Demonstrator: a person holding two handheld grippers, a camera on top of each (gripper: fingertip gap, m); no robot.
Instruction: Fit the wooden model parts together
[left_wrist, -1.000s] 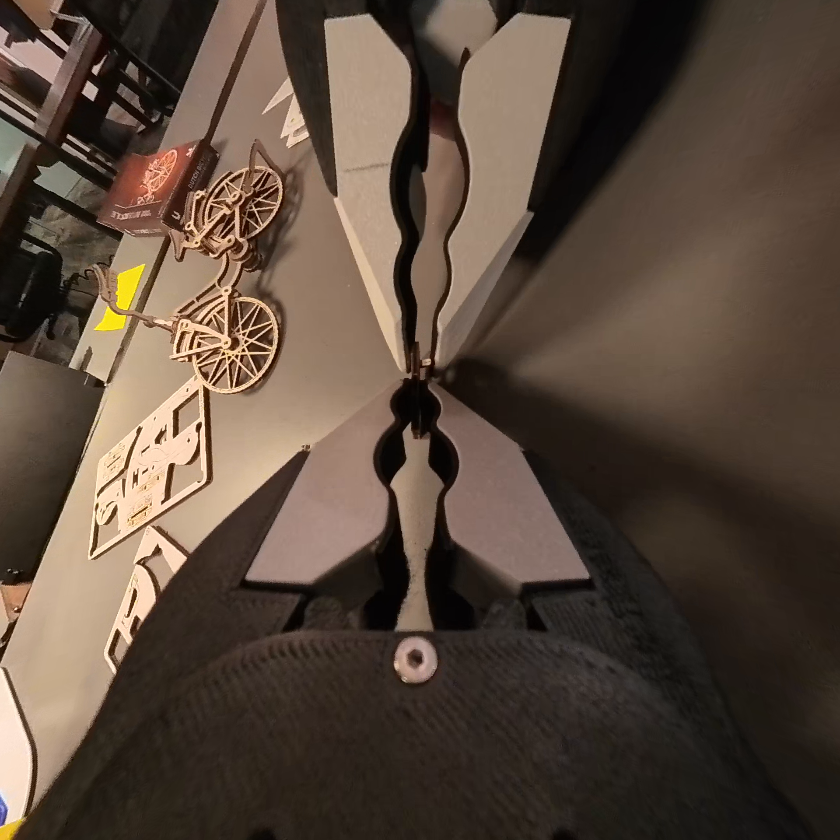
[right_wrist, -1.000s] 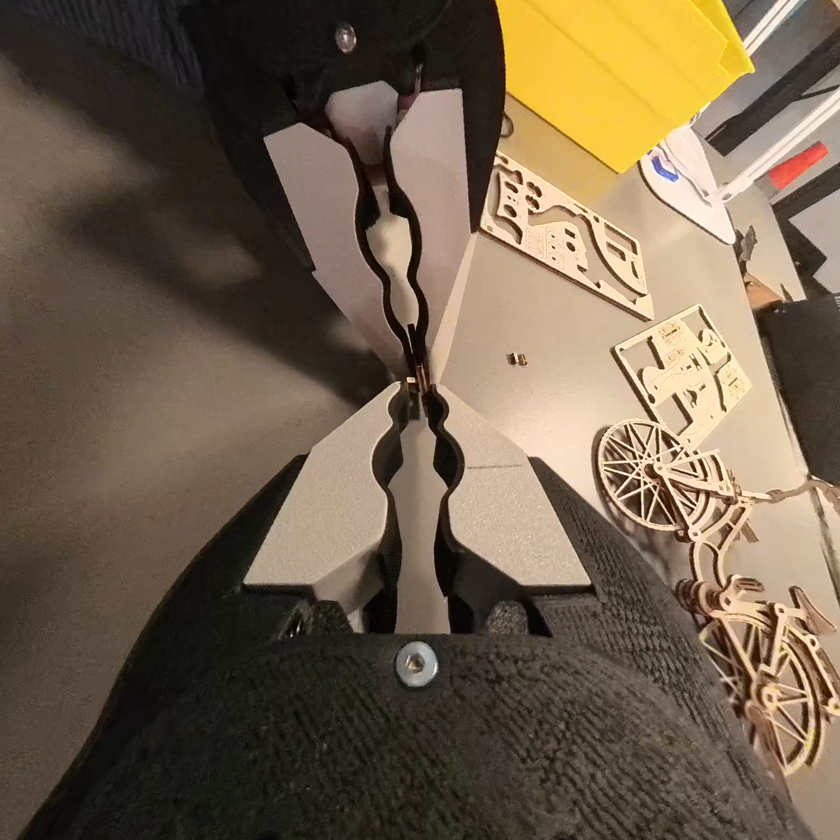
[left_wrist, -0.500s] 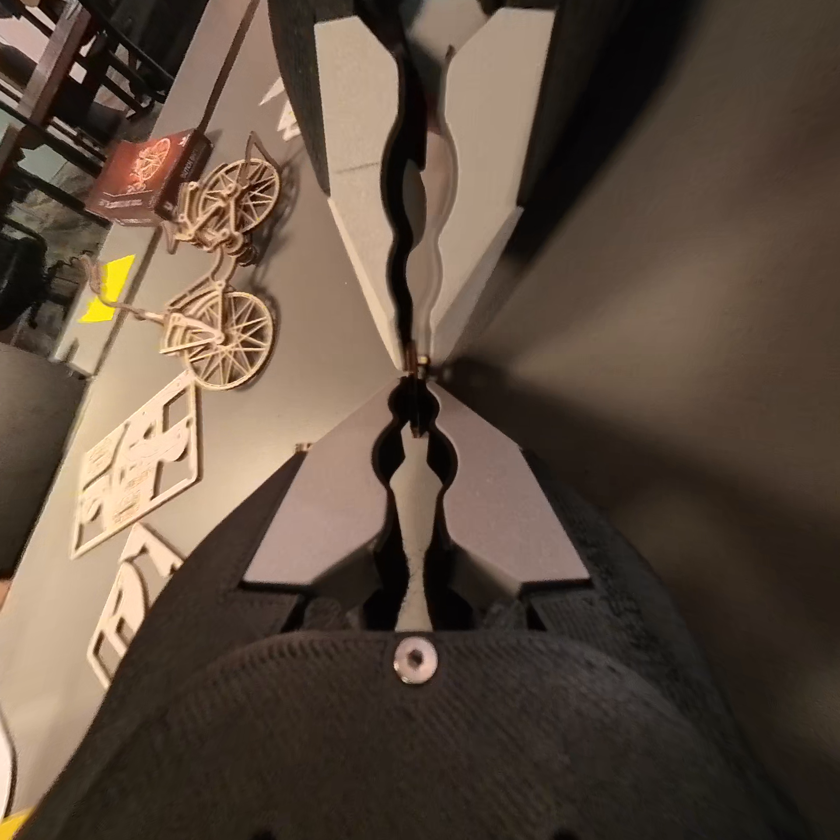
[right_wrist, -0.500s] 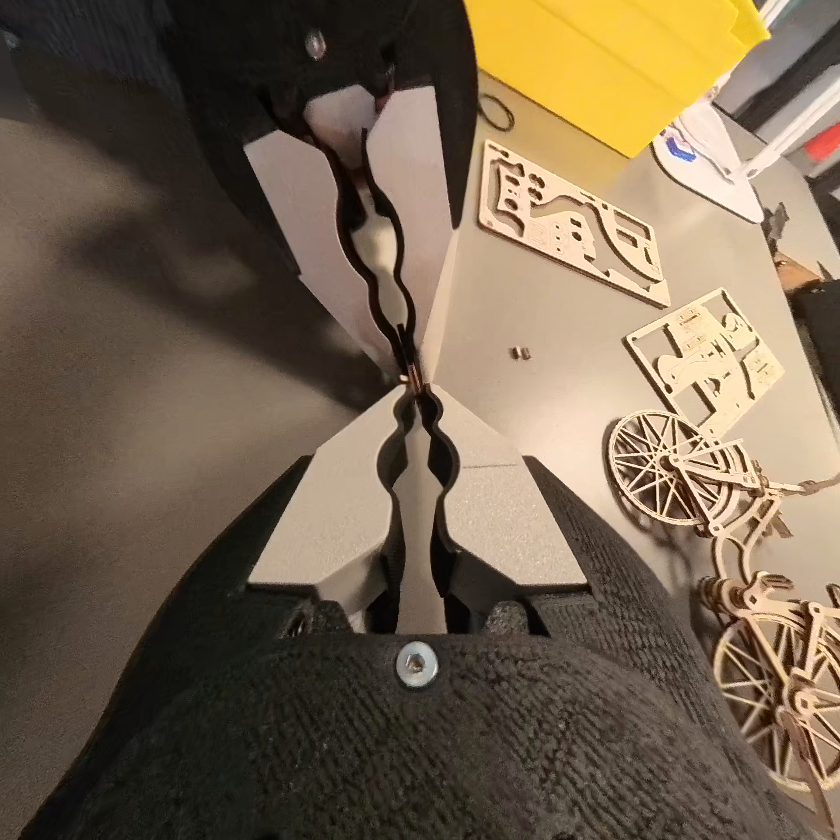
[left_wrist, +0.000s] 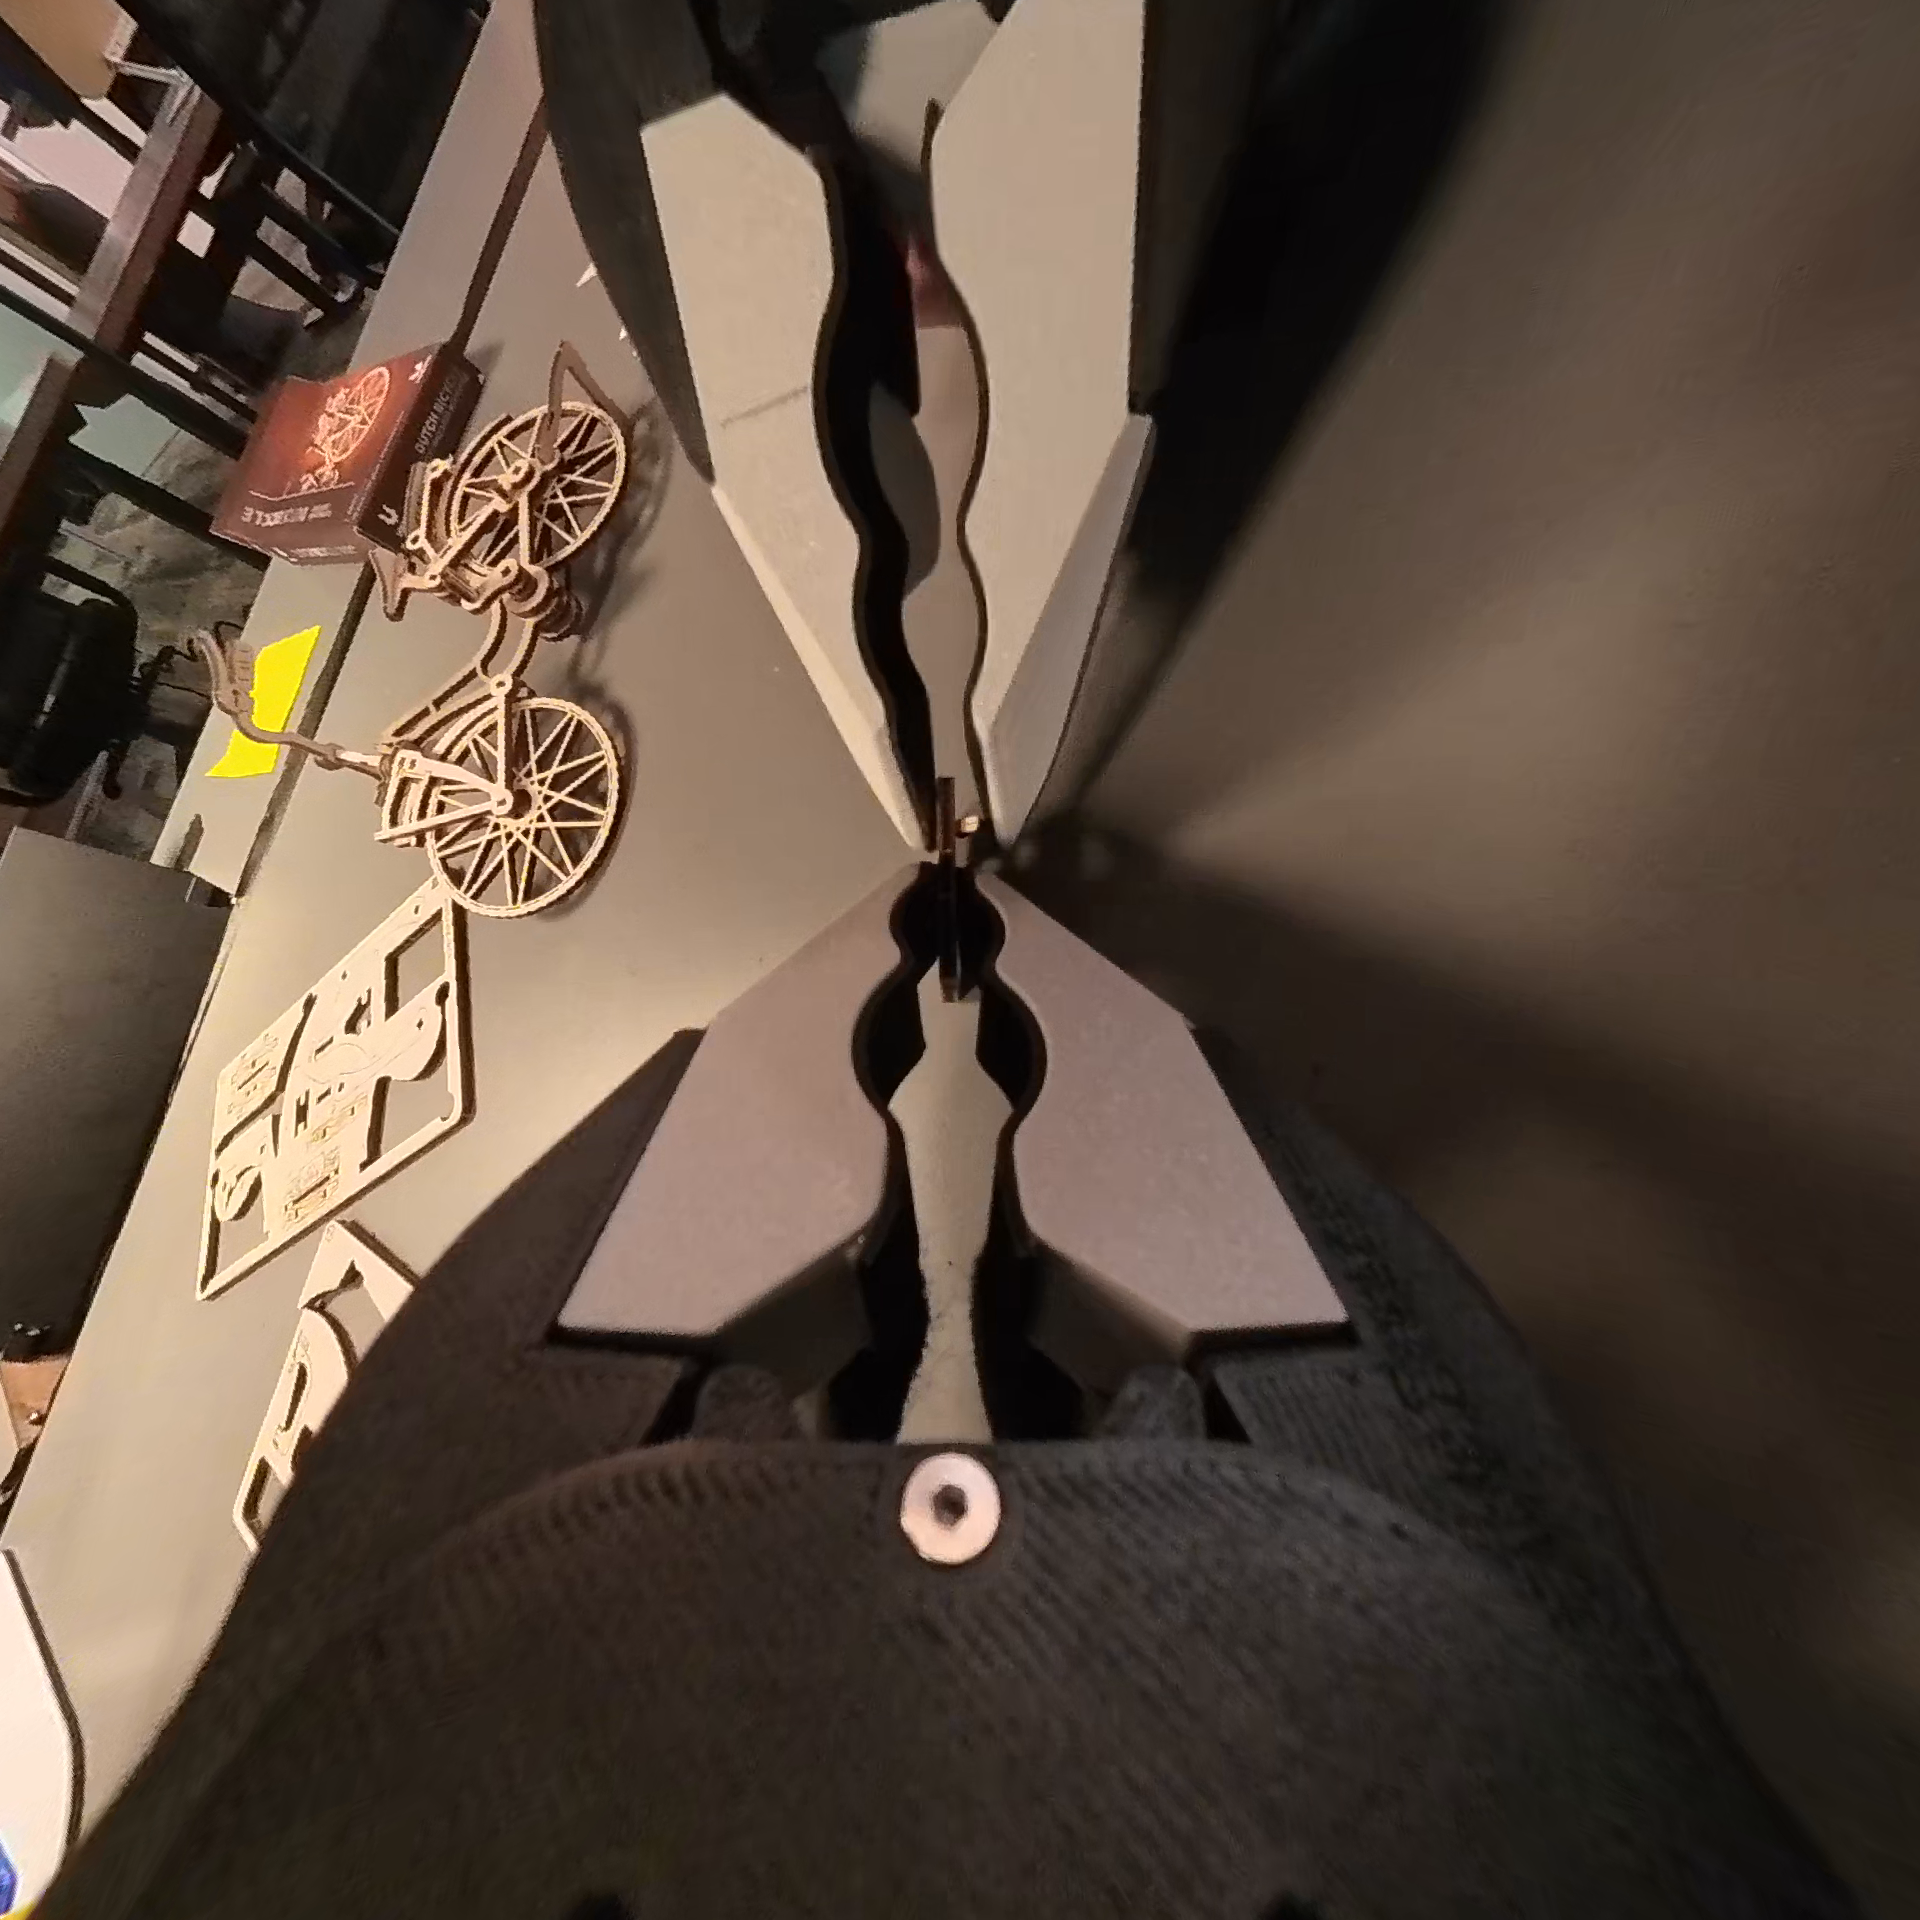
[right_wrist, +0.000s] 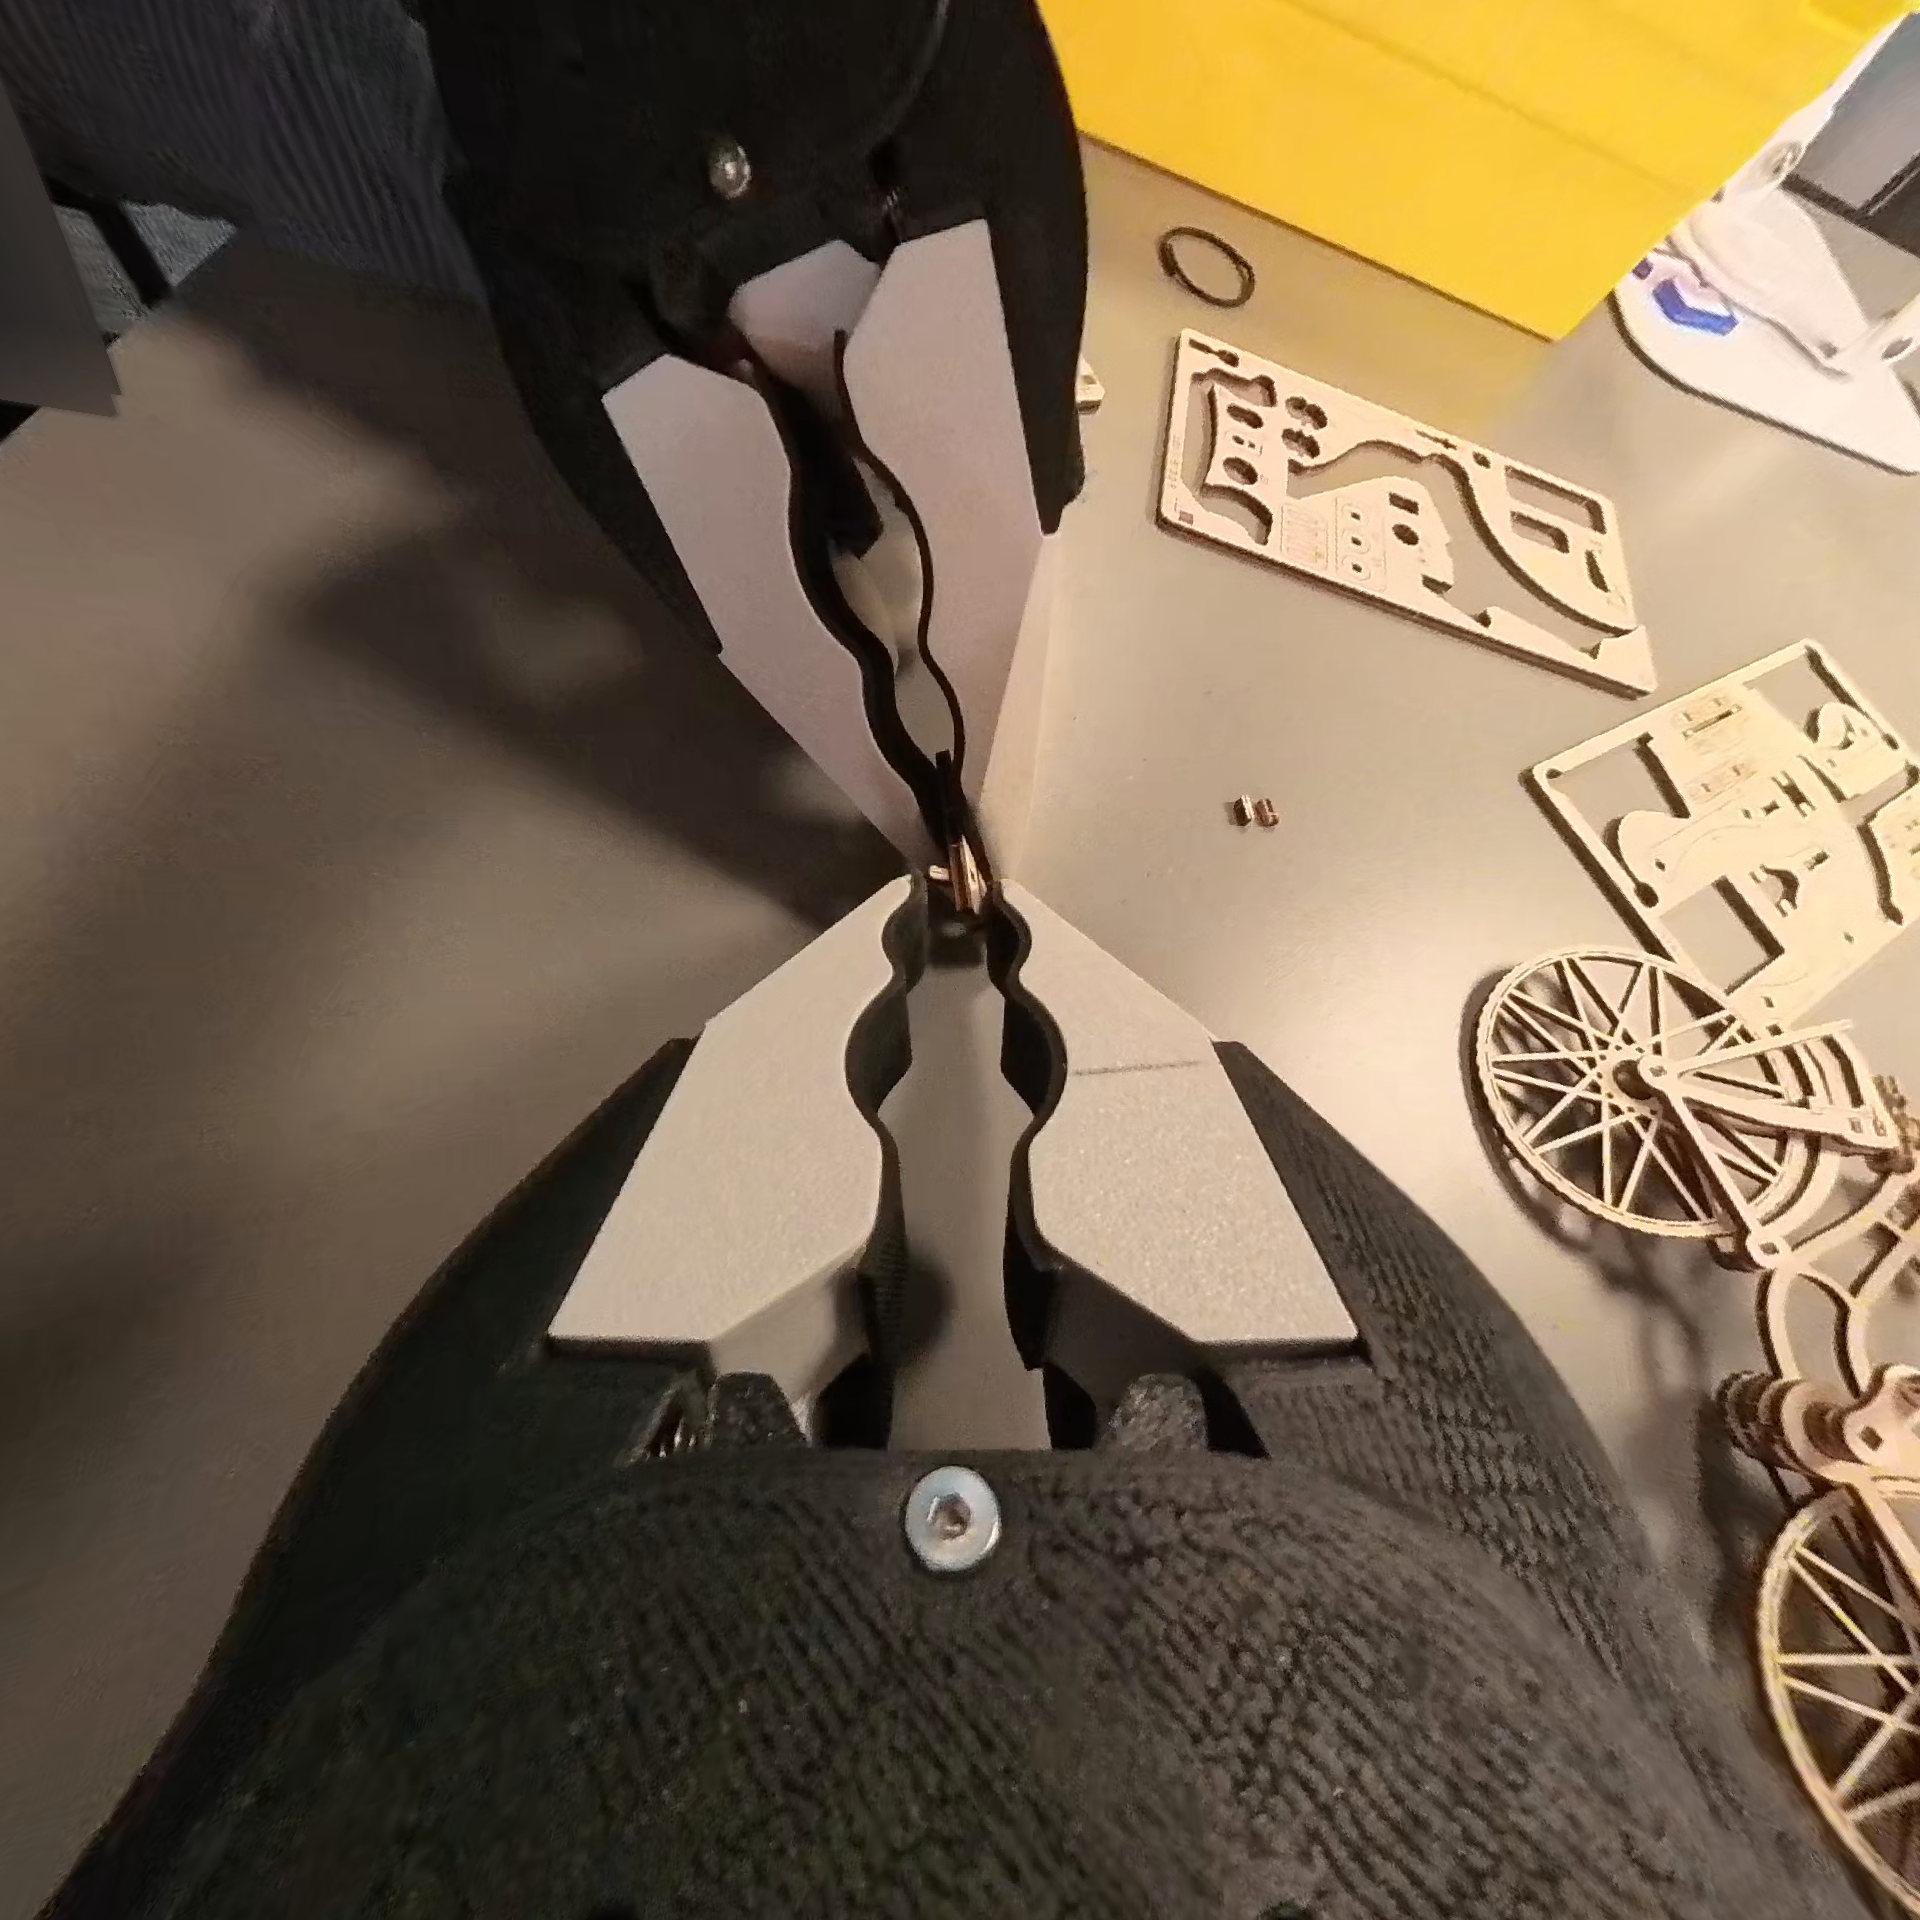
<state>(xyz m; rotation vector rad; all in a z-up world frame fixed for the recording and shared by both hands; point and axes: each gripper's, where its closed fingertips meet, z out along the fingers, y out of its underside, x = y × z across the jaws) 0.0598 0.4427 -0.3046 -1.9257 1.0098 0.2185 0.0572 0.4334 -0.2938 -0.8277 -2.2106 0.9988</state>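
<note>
Tip-to-tip: left gripper (left_wrist: 948, 883), right gripper (right_wrist: 961, 899), each clamped on small wooden part (right_wrist: 964, 873).

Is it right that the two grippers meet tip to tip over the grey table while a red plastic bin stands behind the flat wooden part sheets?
Not quite: the plastic bin is yellow, as the right wrist view shows. The left gripper and right gripper do meet tip to tip over the grey table, before the flat wooden part sheets.

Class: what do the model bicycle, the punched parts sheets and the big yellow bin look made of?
Model bicycle: thin pale plywood, dark edges suggesting laser cutting. Parts sheets: likely the same unfinished wood, with cut-out gaps. Yellow bin: probably smooth moulded plastic, uniform colour.
</note>
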